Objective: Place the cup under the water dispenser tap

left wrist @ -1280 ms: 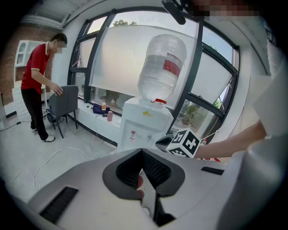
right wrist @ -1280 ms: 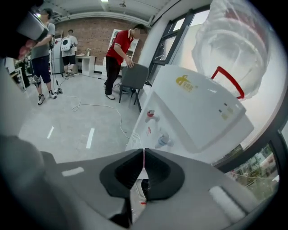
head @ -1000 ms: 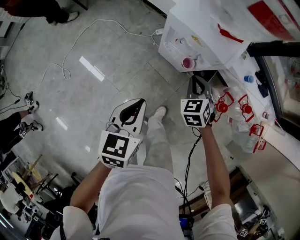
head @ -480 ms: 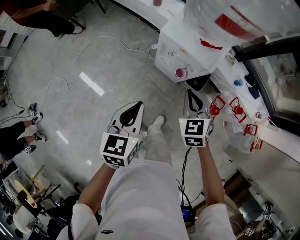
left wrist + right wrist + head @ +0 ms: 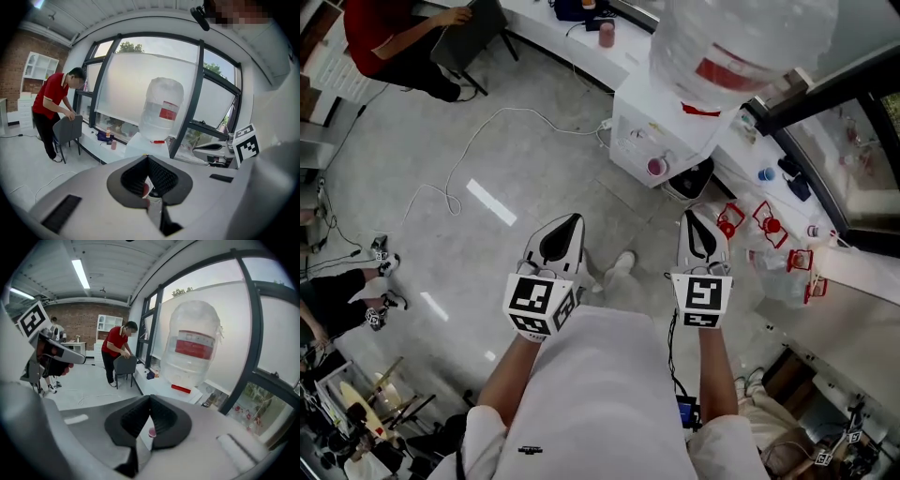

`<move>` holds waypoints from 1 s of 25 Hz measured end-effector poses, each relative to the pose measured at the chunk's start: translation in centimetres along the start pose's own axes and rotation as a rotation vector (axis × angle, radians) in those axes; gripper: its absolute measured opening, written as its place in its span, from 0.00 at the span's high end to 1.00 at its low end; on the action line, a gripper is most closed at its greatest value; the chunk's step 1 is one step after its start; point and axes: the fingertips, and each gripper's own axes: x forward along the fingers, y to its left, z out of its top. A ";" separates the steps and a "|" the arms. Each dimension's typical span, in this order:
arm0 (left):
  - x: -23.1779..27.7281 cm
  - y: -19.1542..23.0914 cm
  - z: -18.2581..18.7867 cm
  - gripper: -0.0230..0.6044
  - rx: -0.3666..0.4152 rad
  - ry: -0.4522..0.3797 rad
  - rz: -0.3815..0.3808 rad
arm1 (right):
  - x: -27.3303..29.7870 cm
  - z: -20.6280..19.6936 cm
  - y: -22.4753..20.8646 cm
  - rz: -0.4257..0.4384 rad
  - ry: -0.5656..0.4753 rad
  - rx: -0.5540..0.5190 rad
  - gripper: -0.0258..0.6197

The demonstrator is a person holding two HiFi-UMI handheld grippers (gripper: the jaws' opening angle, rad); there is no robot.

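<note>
A small pink cup [image 5: 656, 167] stands in the front recess of the white water dispenser [image 5: 637, 117], below the big clear bottle [image 5: 741, 37]. It also shows through the jaw gap as the cup [image 5: 151, 432] in the right gripper view and the cup [image 5: 146, 190] in the left gripper view. My left gripper [image 5: 574, 217] and right gripper [image 5: 691, 214] are held side by side in the air, well short of the dispenser, both pointing at it. Each is shut with nothing held. Their tips meet at the left gripper [image 5: 147, 157] and the right gripper [image 5: 150, 397].
A low white ledge [image 5: 572, 47] runs along the window with a pink bottle [image 5: 606, 34] on it. A person in red [image 5: 403, 37] bends over a grey chair [image 5: 473, 23]. A white cable [image 5: 487, 131] lies on the floor. Red-capped bottles [image 5: 769, 220] stand right of the dispenser.
Both grippers have risen. The right one has drawn back from beside the dispenser to level with the left and rolled. The head view now takes in more of the bottle and ledge.
</note>
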 end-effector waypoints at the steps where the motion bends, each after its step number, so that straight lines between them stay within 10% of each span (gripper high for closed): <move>1: -0.3 -0.1 0.2 0.95 0.002 -0.003 -0.004 | -0.8 0.3 -0.2 -0.012 -0.008 0.013 0.94; 25: -3.0 -3.3 5.5 0.95 0.131 -0.095 -0.152 | -11.1 1.3 -1.0 -0.187 -0.138 0.192 0.94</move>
